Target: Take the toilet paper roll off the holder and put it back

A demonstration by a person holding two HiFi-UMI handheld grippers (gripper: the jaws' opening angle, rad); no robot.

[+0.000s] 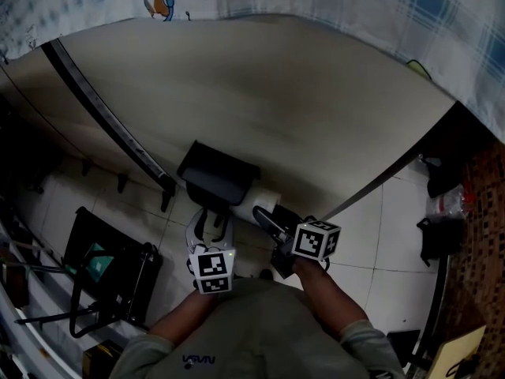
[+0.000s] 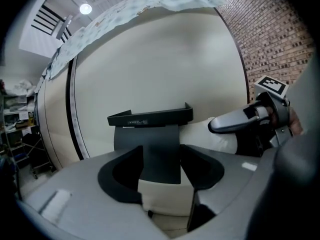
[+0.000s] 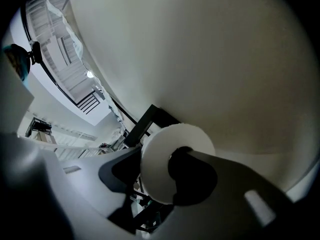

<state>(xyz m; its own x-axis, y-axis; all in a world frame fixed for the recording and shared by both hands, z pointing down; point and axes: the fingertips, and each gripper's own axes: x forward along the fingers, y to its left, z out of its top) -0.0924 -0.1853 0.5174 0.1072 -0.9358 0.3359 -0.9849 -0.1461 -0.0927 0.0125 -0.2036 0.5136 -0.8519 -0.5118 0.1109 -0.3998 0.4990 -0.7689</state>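
Right gripper view: right gripper jaws apart, one inside roll core, seemingly to pull it off. Likely bracing, left gripper gapes around holder.

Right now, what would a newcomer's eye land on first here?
The white toilet paper roll sits under a black holder on the beige wall, centre of the head view. The right gripper faces the roll's end, fingers apart; the left gripper, also open, points at the holder.
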